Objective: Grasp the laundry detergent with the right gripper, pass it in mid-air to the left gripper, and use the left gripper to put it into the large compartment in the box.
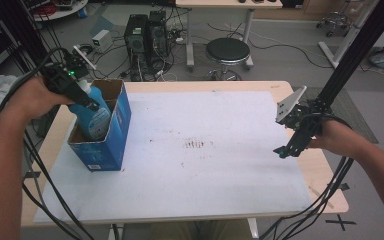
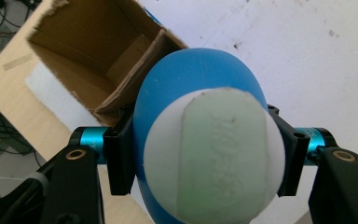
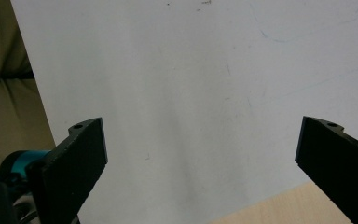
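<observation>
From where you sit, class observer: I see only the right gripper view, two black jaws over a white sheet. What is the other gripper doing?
Observer: The left gripper is shut on a blue bottle, clamped by its white cap.
Operator: Where is that bottle?
Observer: In the high view its lower part sits inside an open blue cardboard box at the table's left side.
Operator: Anything else in that box?
Observer: The left gripper view shows a bare brown interior with a cardboard divider.
Operator: And my gripper's place?
Observer: The right gripper is at the white sheet's right edge, jaws open, holding nothing.
</observation>
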